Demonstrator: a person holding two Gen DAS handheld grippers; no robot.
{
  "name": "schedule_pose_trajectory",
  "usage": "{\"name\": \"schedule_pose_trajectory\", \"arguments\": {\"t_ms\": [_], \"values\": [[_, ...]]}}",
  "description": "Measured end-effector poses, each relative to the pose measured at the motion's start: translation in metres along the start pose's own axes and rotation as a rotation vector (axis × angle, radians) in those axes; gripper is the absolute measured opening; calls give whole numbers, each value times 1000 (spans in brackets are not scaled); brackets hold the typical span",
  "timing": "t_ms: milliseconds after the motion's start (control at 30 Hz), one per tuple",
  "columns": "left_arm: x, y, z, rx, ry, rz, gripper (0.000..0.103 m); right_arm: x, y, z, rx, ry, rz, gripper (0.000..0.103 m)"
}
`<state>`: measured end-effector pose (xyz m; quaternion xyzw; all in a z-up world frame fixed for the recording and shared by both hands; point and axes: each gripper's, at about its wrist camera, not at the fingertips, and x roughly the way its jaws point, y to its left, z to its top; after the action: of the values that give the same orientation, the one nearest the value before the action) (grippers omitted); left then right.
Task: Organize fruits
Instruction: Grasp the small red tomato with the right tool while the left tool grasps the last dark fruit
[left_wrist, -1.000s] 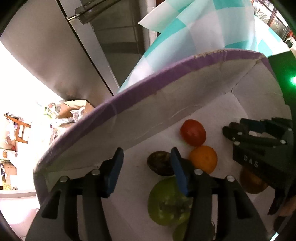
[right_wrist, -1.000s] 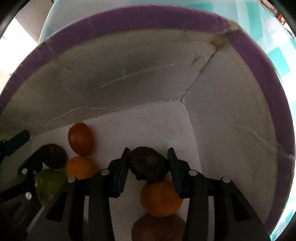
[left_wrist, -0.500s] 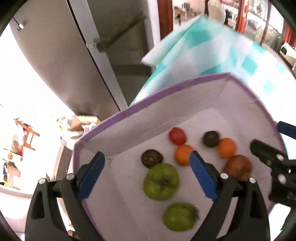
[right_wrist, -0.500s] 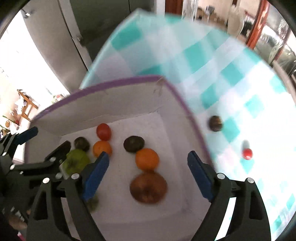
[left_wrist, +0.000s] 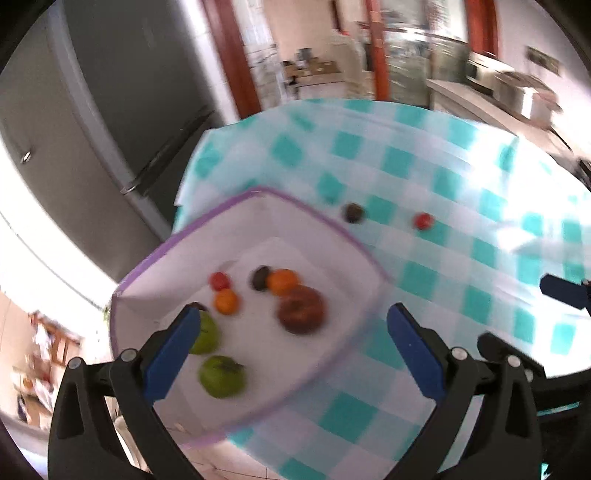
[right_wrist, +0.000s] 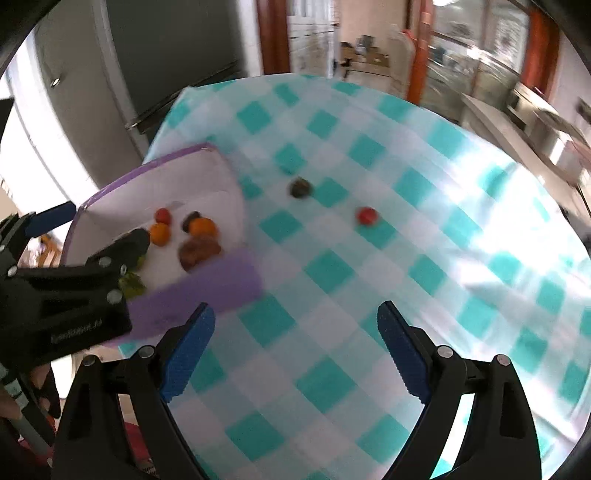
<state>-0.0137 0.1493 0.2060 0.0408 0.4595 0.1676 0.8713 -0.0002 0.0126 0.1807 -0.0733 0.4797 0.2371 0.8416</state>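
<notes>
A white box with a purple rim sits at the table's left corner and holds several fruits: a red tomato, two oranges, a dark fruit, a big brown fruit and two green ones. On the checked cloth lie a dark fruit and a red tomato. My left gripper hovers above the box with its jaws opening and nothing between them. My right gripper hangs open and empty over the cloth, right of the box.
A teal-and-white checked cloth covers the round table. A grey fridge stands just behind the box's corner. Counters with appliances run along the far right. The box overhangs the table's near left edge.
Both grippers have risen out of the box, pulled back and opened wide. The right one let go of the dark fruit, which now lies in the box beside an orange.
</notes>
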Motion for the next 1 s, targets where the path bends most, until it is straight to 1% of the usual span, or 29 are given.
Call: {"name": "schedule_pose_trajectory", "arguments": {"t_ms": [100, 167, 267, 433, 567, 667, 733, 800, 833, 900, 1000], "values": [[-8, -34, -5, 53, 13, -38, 101, -10, -30, -20, 66, -4, -10, 87], [-8, -50, -6, 88, 11, -54, 101, -14, -48, -29, 105, -2, -23, 87], [-5, -74, 1, 137, -2, -72, 101, -12, -70, -34, 151, 3, -42, 87], [18, -94, 24, 163, 21, -138, 101, 5, -94, -30, 231, 15, -79, 87], [50, -97, 50, 198, 44, -189, 101, 35, -102, -13, 295, 62, -113, 87], [77, -91, 77, 189, 75, -241, 101, 60, -100, 7, 323, 85, -126, 87], [96, -86, 95, 194, 100, -254, 101, 79, -95, 20, 332, 102, -130, 87], [125, -80, 117, 199, 137, -271, 101, 102, -89, 35, 345, 124, -137, 87], [132, -79, 122, 200, 149, -272, 101, 117, -85, 43, 354, 140, -135, 87], [160, -72, 140, 202, 187, -275, 101, 137, -79, 54, 357, 158, -128, 87], [201, -61, 162, 188, 256, -316, 101, 169, -70, 70, 338, 182, -132, 87]]}}
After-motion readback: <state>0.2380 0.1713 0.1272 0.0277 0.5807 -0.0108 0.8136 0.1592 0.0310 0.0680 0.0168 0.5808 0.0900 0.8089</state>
